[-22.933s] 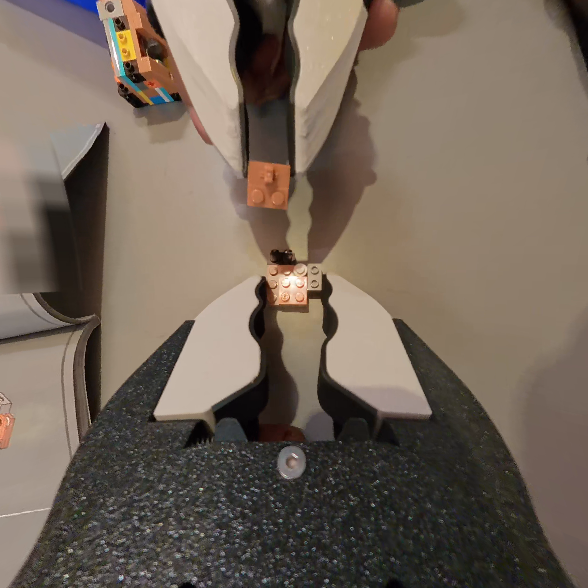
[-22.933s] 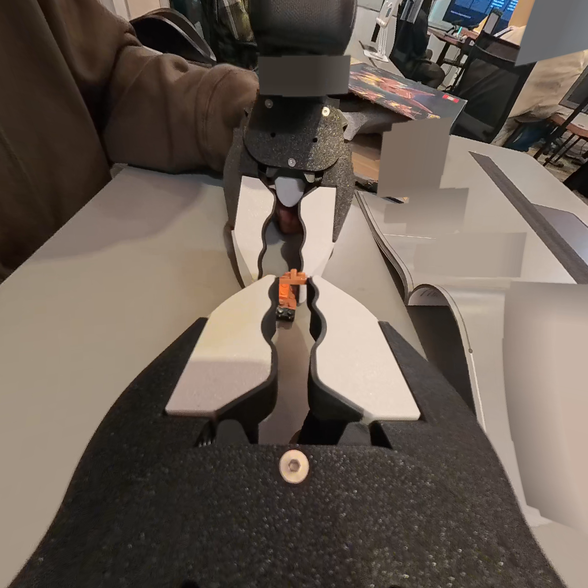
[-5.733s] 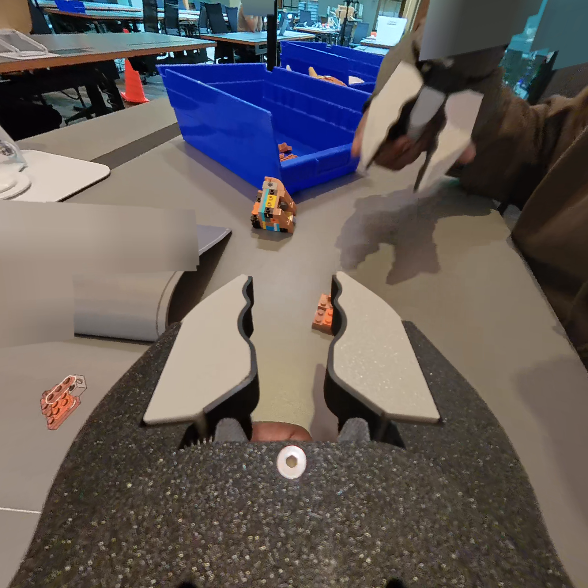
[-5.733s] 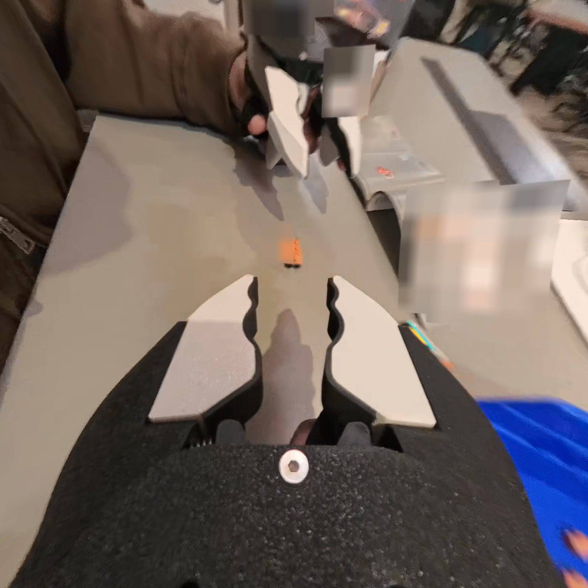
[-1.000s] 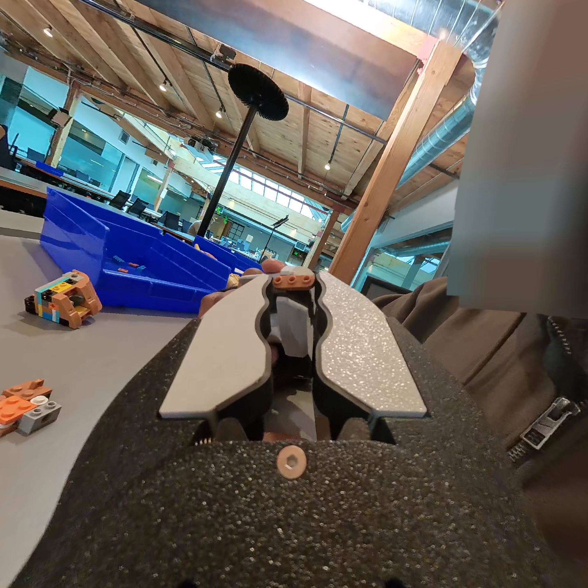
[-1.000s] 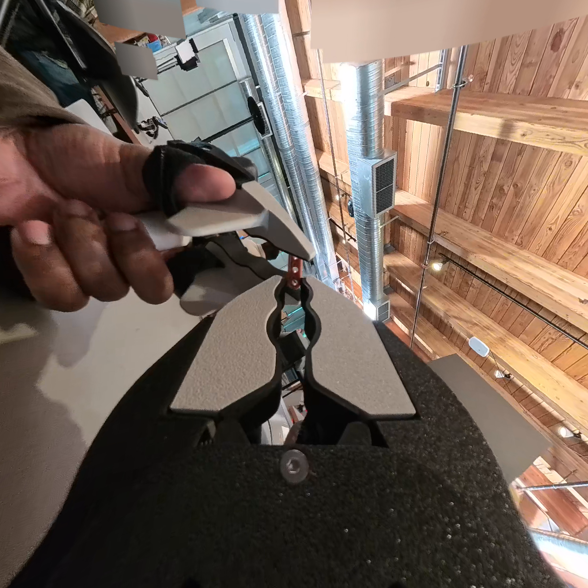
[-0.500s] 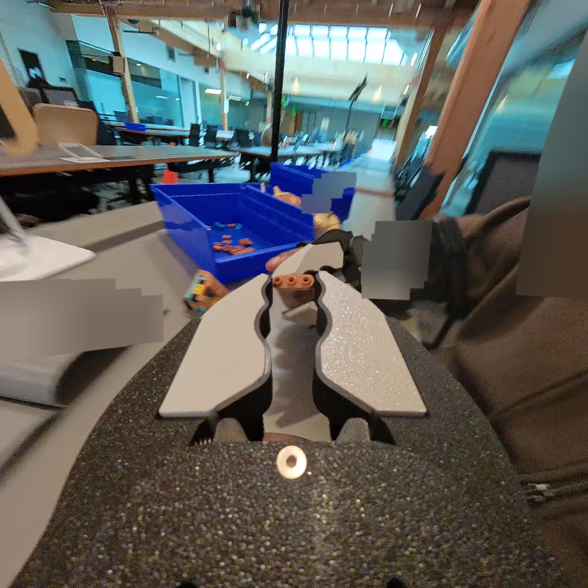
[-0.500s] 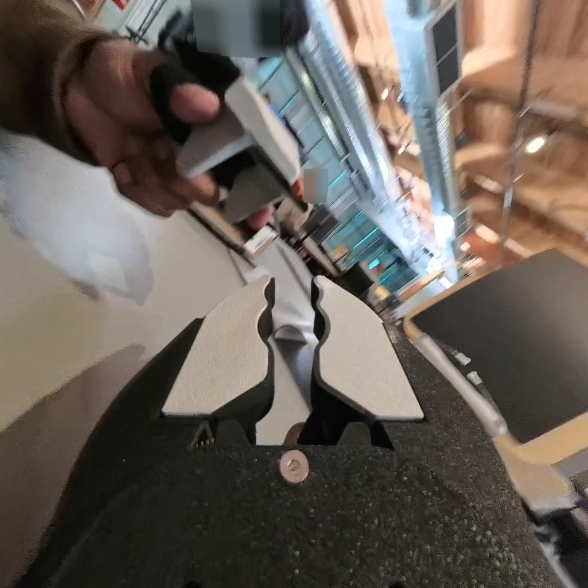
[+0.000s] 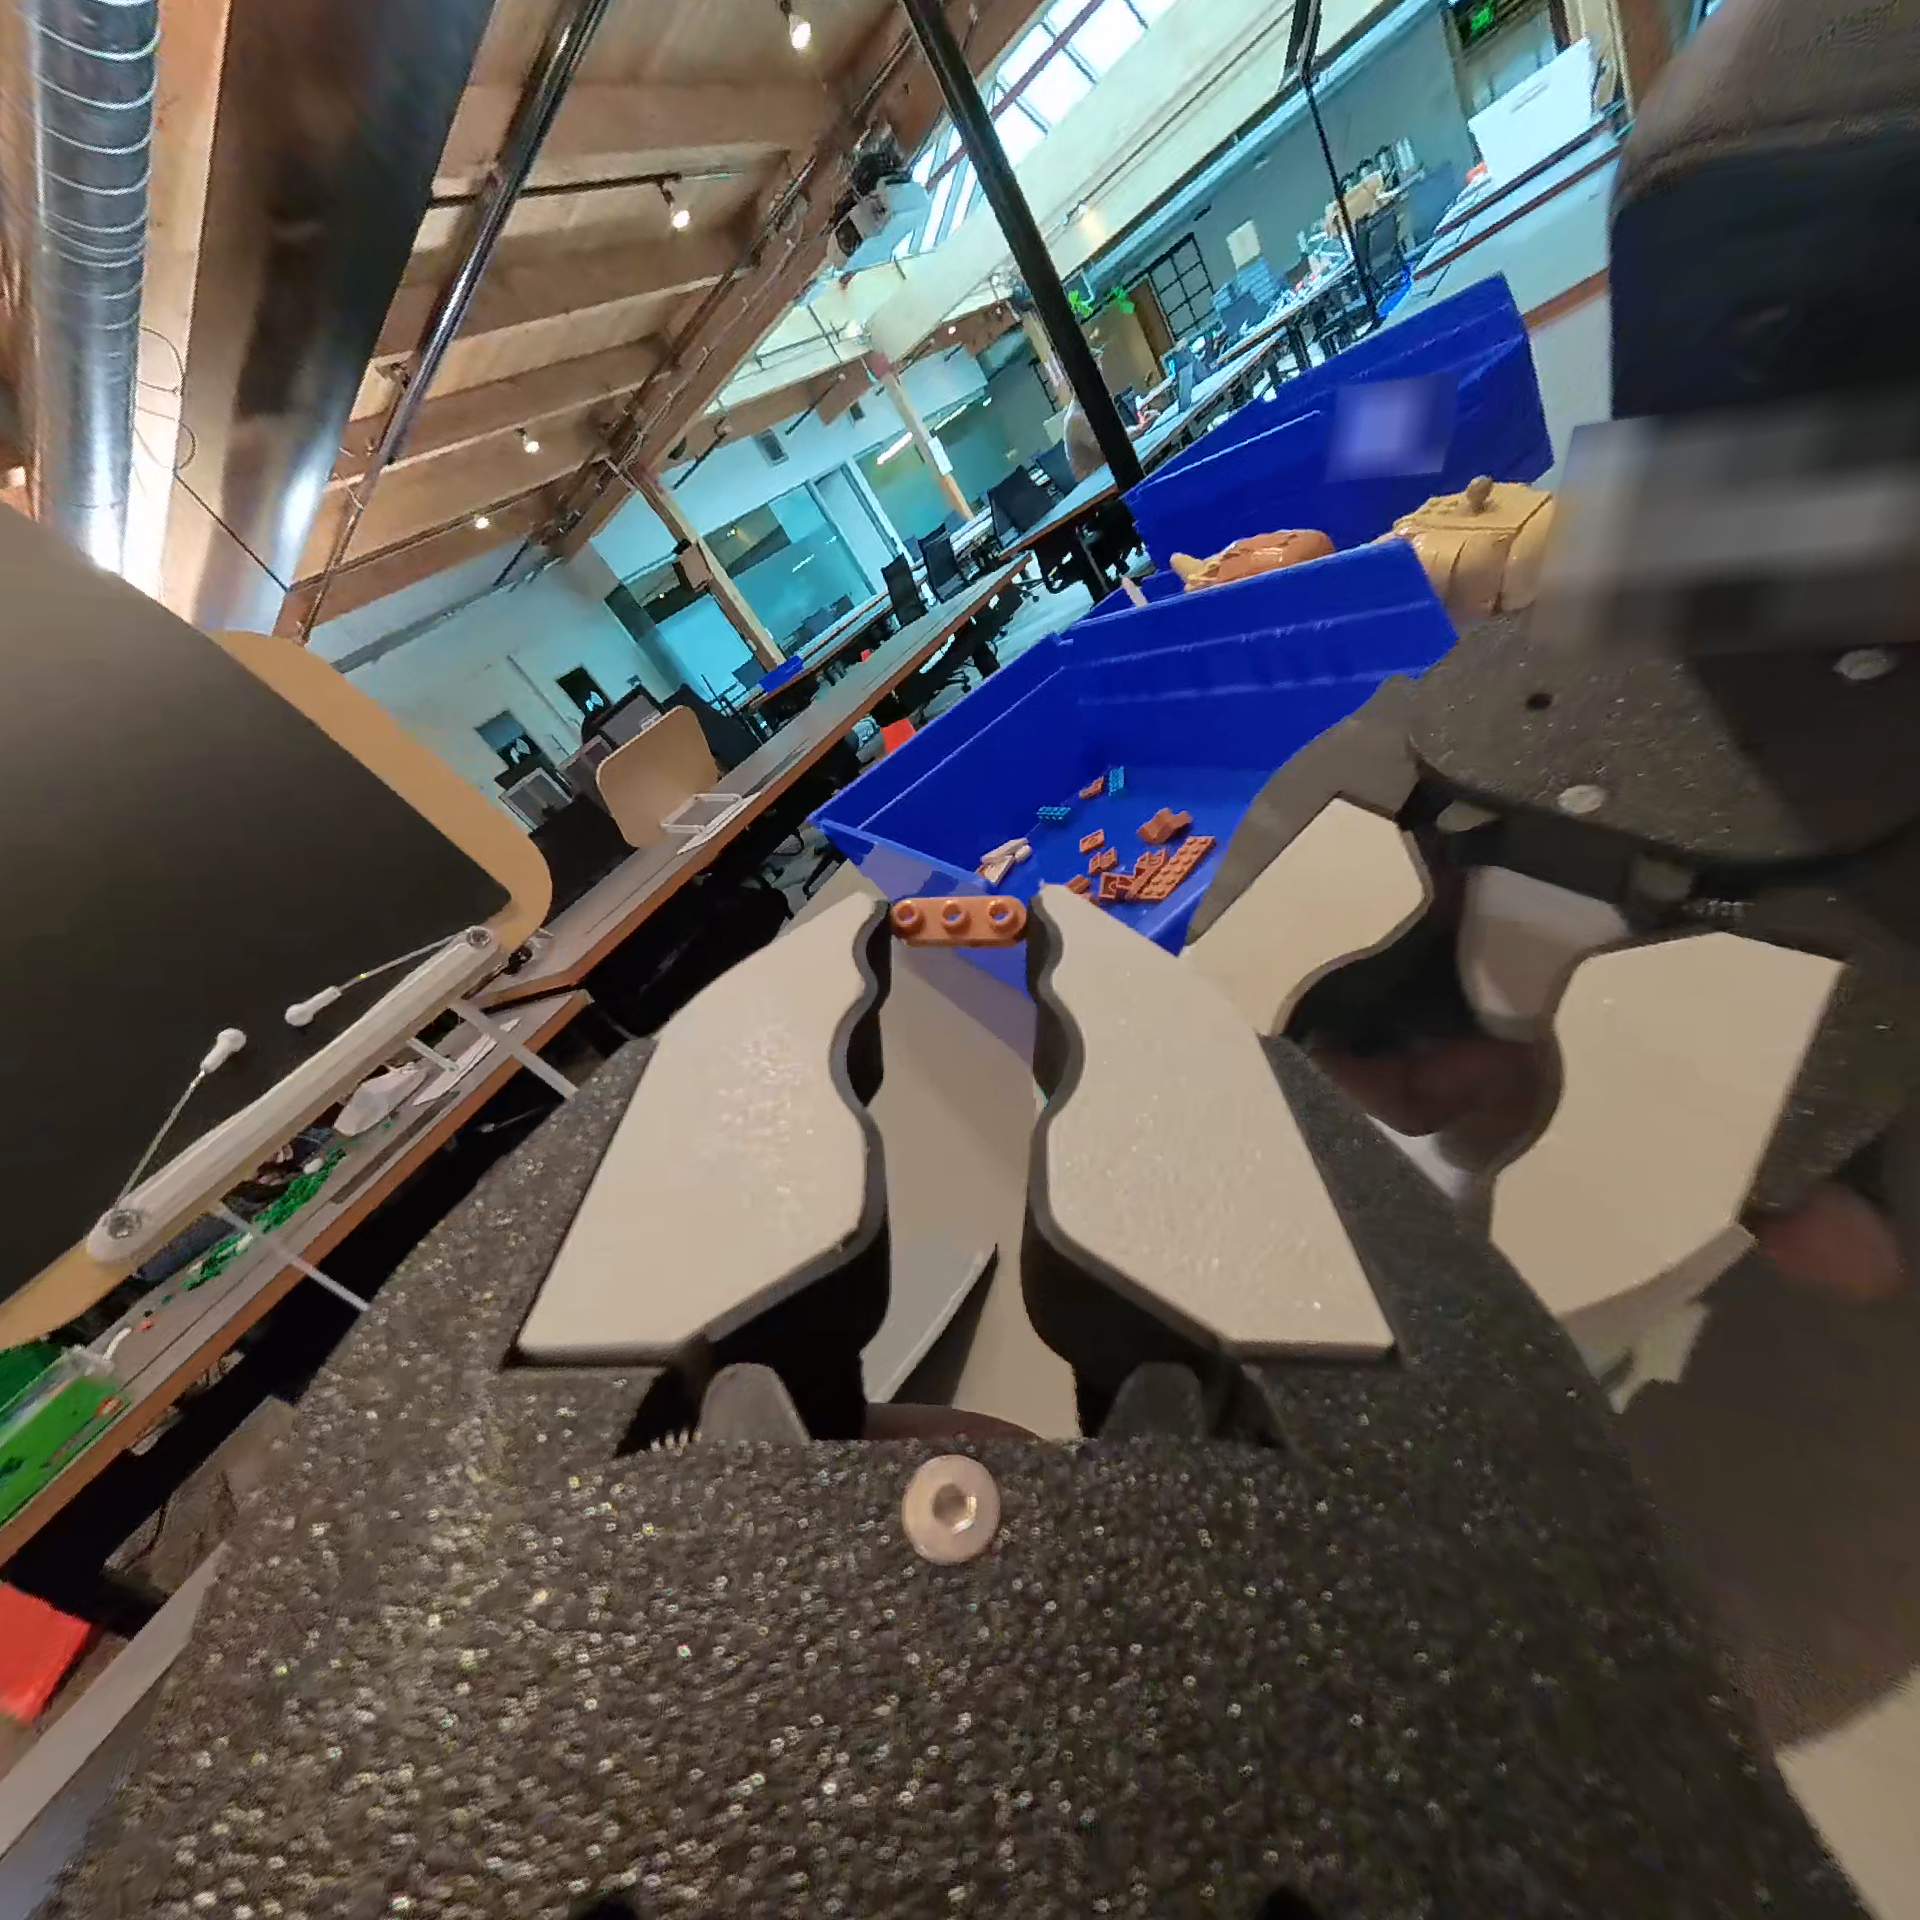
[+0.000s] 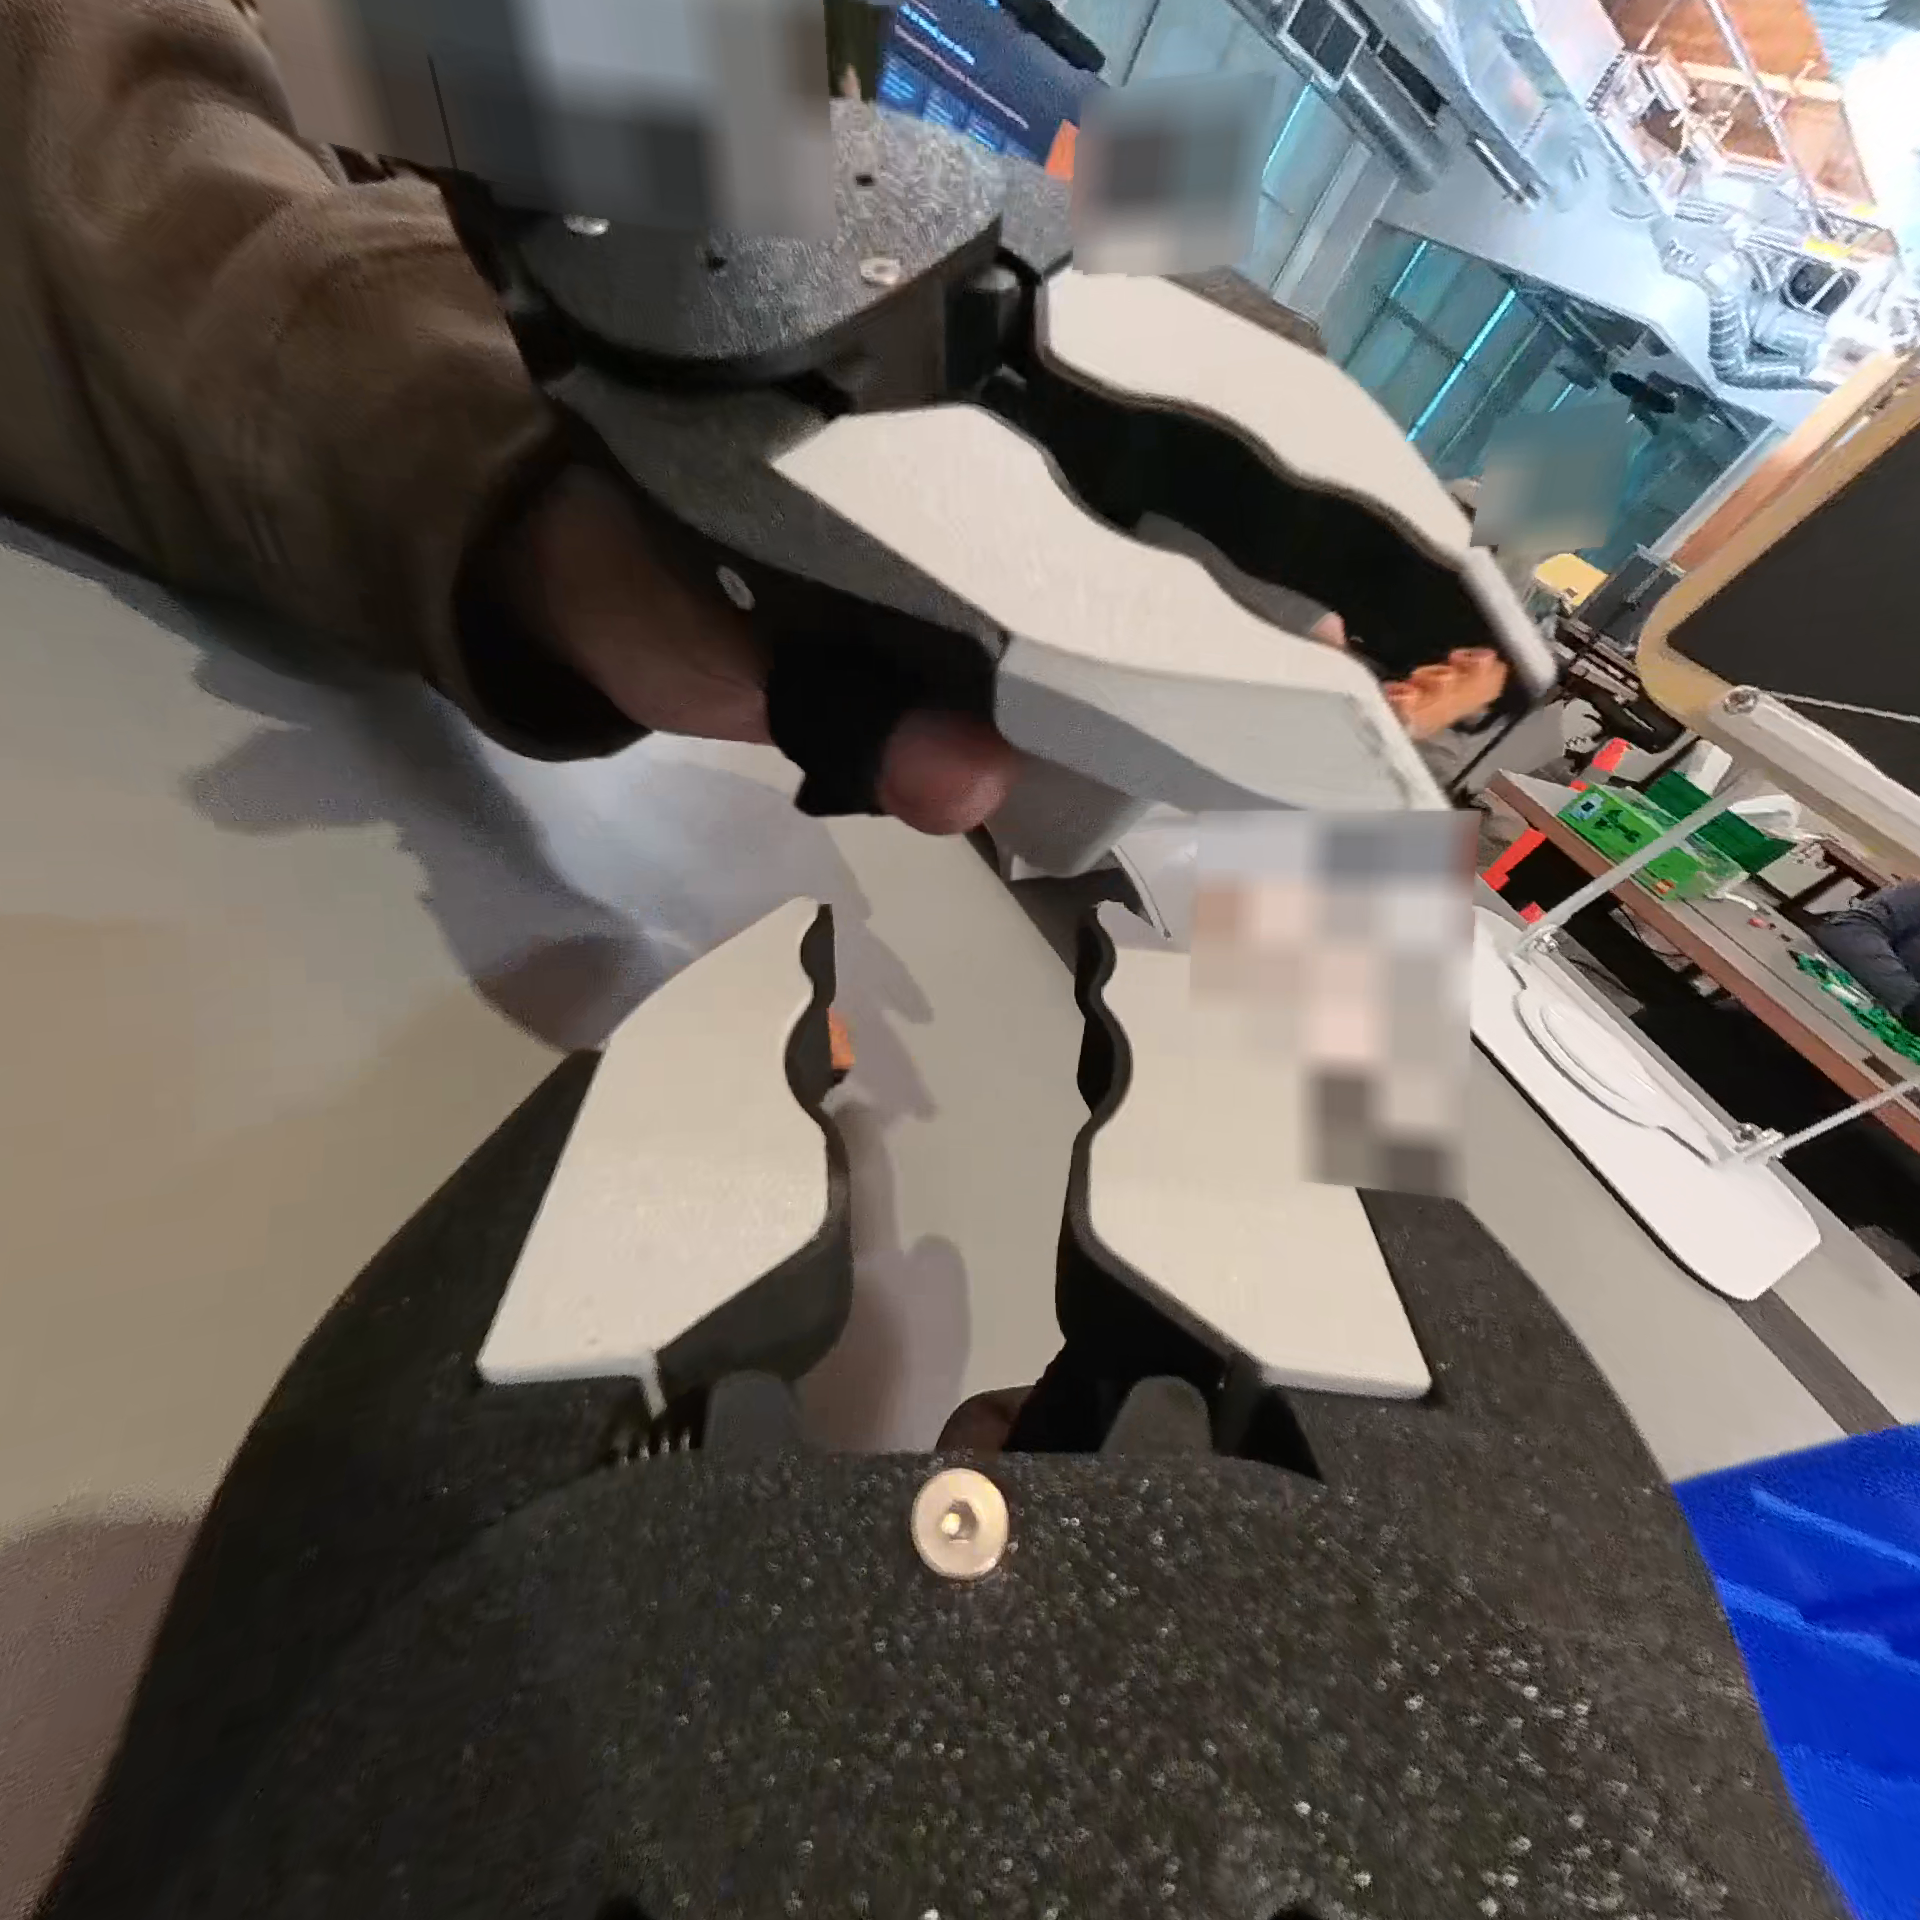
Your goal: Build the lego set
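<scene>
Brown three-stud plate (image 9: 958, 922) sits pinched at the tilted left gripper's (image 9: 958, 925) tips above the counter (image 10: 260, 1039); the right gripper's (image 10: 951, 935) fingers (image 10: 707, 1091) gape empty.

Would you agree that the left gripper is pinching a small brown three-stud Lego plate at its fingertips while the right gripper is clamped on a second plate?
Not quite. The left gripper does pinch the brown three-stud plate at its fingertips, as the left wrist view shows. But the right gripper is open and holds nothing; the right wrist view shows its fingers wide apart over the grey table.
</scene>
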